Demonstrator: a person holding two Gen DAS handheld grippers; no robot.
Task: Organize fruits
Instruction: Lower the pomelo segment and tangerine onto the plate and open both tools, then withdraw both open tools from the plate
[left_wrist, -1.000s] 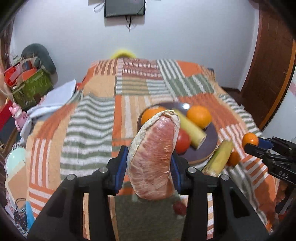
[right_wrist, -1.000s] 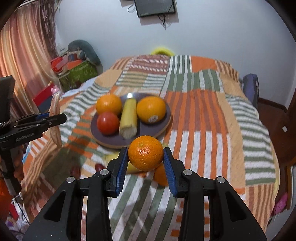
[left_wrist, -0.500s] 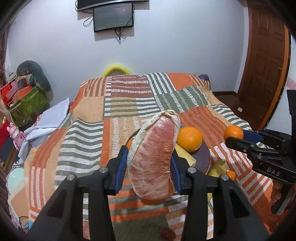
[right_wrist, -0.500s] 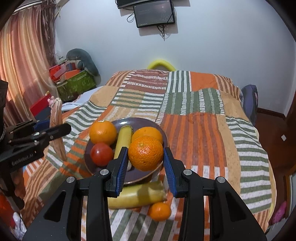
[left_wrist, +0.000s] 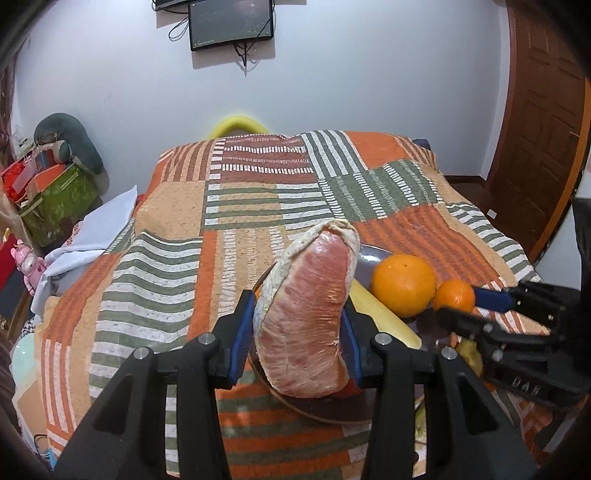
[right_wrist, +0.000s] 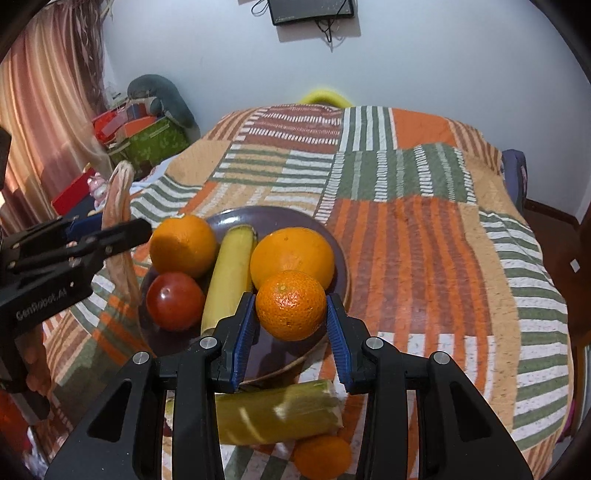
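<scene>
Left gripper (left_wrist: 301, 334): jaws closed onto a peeled pomelo wedge (left_wrist: 308, 314) — pink flesh, pale pith along the top edge. Blue pads pressed against both flanks, wedge standing up on end between them. It's held above the near-left rim of the plate (right_wrist: 291, 221), not resting on anything I can see.

Right gripper (right_wrist: 291, 326): jaws at a medium gap, clamped on a small mandarin (right_wrist: 291, 309). Both pads touch its sides. Mandarin sits over the front part of the plate, just ahead of a big orange (right_wrist: 291, 254); whether it touches the plate surface — can't tell, the fingers block the underside.

On the dark purple plate:
- second orange (right_wrist: 183, 245) at back left
- red tomato (right_wrist: 174, 301) at front left, touching that orange
- yellow-green stalk piece (right_wrist: 231, 275), looks like cut sugarcane, lying lengthwise down the middle between the tomato and the big orange

Off the plate, on the striped patchwork bedspread (right_wrist: 424, 240):
- another stalk piece (right_wrist: 280, 411) lying crosswise, just beside the plate's near rim
- a loose mandarin (right_wrist: 322, 457) nearer than that, partly hidden behind the right finger

From the left wrist view the right gripper's tips come in from the right with the small mandarin next to the big orange.
</scene>
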